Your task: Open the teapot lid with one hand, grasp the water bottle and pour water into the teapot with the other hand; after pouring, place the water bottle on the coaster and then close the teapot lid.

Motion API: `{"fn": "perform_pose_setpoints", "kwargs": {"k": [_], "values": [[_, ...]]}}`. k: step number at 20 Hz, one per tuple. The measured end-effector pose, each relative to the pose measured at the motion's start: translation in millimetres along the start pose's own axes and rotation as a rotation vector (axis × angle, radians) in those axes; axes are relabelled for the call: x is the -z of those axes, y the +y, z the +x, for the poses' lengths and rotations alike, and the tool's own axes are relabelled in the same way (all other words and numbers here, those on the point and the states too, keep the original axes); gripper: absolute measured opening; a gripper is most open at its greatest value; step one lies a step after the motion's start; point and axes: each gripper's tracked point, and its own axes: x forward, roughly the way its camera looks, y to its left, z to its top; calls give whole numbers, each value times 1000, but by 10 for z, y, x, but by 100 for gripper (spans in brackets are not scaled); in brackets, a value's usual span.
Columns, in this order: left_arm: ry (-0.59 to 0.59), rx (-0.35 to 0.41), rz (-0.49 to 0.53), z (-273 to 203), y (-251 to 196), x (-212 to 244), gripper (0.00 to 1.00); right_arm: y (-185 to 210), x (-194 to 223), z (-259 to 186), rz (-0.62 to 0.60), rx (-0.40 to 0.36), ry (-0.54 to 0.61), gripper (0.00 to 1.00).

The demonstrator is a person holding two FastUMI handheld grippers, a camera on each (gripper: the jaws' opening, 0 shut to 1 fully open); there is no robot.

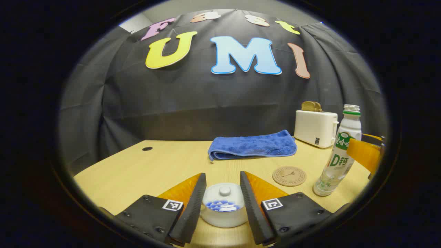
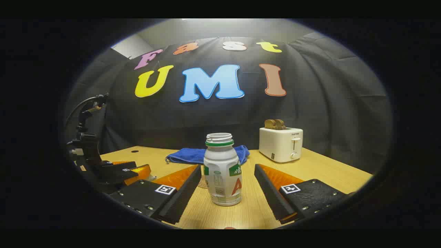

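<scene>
Left claw (image 1: 223, 203): black screwed plates, square white-black marker tags; right claw (image 2: 228, 193) same

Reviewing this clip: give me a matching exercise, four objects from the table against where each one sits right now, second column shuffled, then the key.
Things
1. teapot
2. water bottle
3. coaster
4. toast slices

Places or states
A. standing capless between the right gripper's open fingers, not touched
B. sticking up out of the white toaster
C. lying bare on the table, in front of the blue towel
D. lid still on, between the left gripper's open fingers

Pairs: 1-D, 2-A, 3-C, 4-B
</scene>
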Motion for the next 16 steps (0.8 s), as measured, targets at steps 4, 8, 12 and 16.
{"fn": "perform_pose_setpoints", "kwargs": {"k": [4,8,12,16], "values": [[-1,2,-5,4,3,-6,72,-11,7,-3,6,2,1,95],[-2,3,14,13,-7,-27,62,-13,4,-7,4,2,1,95],[-7,-6,38,16,-10,-49,34,-8,12,-10,5,-1,3,95],[-10,-1,37,2,-10,-72,16,-5,46,-6,5,-5,12,95]]}}
